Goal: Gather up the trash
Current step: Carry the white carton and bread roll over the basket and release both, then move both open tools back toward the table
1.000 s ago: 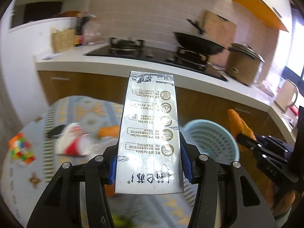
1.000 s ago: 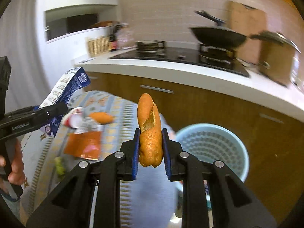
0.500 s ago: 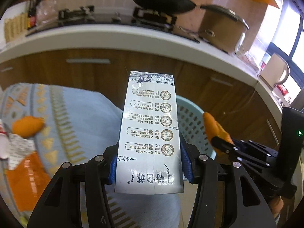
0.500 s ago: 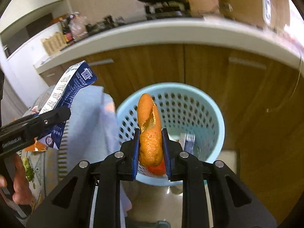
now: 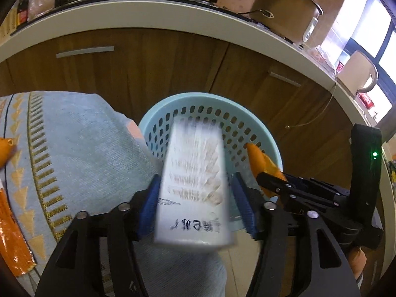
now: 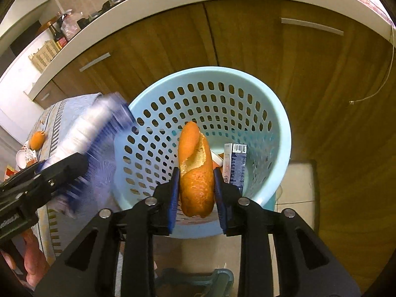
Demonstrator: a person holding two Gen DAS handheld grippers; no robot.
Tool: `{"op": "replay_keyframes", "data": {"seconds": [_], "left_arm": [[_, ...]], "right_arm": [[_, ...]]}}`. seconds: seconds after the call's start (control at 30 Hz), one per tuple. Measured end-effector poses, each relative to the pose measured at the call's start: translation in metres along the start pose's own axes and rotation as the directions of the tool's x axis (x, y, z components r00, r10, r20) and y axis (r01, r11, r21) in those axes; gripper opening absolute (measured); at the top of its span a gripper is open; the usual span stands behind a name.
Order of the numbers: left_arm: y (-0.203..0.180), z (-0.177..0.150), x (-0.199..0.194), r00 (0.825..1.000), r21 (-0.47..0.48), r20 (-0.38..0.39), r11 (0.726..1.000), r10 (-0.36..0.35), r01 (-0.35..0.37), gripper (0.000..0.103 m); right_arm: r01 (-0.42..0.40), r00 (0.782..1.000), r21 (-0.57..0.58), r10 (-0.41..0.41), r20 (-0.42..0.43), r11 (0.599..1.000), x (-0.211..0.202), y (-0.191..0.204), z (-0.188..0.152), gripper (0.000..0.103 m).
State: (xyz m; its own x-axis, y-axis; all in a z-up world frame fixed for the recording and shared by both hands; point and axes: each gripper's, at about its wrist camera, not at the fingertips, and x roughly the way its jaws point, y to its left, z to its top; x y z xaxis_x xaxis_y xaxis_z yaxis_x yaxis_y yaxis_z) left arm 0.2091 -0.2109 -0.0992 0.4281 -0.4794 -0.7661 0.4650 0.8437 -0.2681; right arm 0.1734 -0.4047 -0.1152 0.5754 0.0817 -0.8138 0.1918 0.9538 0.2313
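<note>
My left gripper (image 5: 195, 205) stands open over the near rim of a pale blue perforated basket (image 5: 269, 146). A white and blue carton (image 5: 193, 185) is blurred between its spread jaws and tilts toward the basket. The carton (image 6: 94, 138) also shows blurred in the right wrist view, at the basket's (image 6: 279, 113) left rim. My right gripper (image 6: 196, 193) is shut on an orange bread roll (image 6: 195, 173) above the basket's mouth. The roll (image 5: 259, 163) also shows in the left wrist view. A small carton (image 6: 235, 165) and other trash lie inside the basket.
A table with a pale blue patterned cloth (image 5: 74, 153) stands left of the basket, with an orange wrapper (image 5: 10, 242) and an orange piece (image 5: 5, 148) on it. Wooden cabinet doors (image 5: 173, 69) under a white counter (image 5: 123, 12) stand behind the basket.
Both grippers have moved over the basket and tilted down. The left jaws have spread and the carton has started to slip forward. The right gripper still holds the roll.
</note>
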Motion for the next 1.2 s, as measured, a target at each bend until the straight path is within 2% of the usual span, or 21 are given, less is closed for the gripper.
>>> {"op": "replay_keyframes", "data": {"seconds": [0.07,0.1,0.4,0.57,0.73,0.97,1.07,1.17,1.2], "left_arm": [[0.000,0.000,-0.004,1.000,-0.002,0.010,1.000,0.003,-0.003,0.062],[0.001,0.001,-0.006,1.000,-0.002,0.014,1.000,0.001,-0.001,0.062],[0.012,-0.001,-0.030,0.998,-0.034,0.067,0.999,0.014,-0.012,0.062],[0.018,-0.007,-0.048,0.995,-0.050,0.095,0.998,0.027,-0.022,0.062],[0.029,-0.021,-0.079,0.987,-0.078,0.140,0.995,0.074,-0.063,0.062],[0.061,-0.058,-0.139,0.957,-0.171,0.211,0.971,0.200,-0.165,0.062],[0.086,-0.082,-0.166,0.932,-0.250,0.222,0.941,0.286,-0.230,0.062],[0.106,-0.100,-0.183,0.915,-0.317,0.215,0.910,0.343,-0.267,0.062],[0.116,-0.111,-0.192,0.905,-0.348,0.211,0.893,0.370,-0.284,0.062]], "right_arm": [[-0.001,1.000,0.007,0.001,0.015,1.000,-0.002,-0.001,0.001,0.041],[0.001,1.000,0.008,-0.001,0.023,1.000,-0.004,-0.002,0.001,0.042],[-0.016,0.999,-0.016,0.017,0.050,1.000,-0.017,0.009,0.002,0.042],[-0.045,0.996,-0.062,0.049,0.074,0.997,-0.030,0.031,0.000,0.042],[-0.087,0.991,-0.118,0.098,0.095,0.989,-0.043,0.060,-0.004,0.042],[-0.163,0.975,-0.231,0.193,0.111,0.959,-0.059,0.115,-0.016,0.042],[-0.195,0.968,-0.271,0.229,0.102,0.943,-0.060,0.137,-0.023,0.042],[-0.221,0.962,-0.311,0.259,0.089,0.924,-0.058,0.159,-0.029,0.042],[-0.226,0.961,-0.322,0.265,0.084,0.920,-0.058,0.164,-0.031,0.042]]}}
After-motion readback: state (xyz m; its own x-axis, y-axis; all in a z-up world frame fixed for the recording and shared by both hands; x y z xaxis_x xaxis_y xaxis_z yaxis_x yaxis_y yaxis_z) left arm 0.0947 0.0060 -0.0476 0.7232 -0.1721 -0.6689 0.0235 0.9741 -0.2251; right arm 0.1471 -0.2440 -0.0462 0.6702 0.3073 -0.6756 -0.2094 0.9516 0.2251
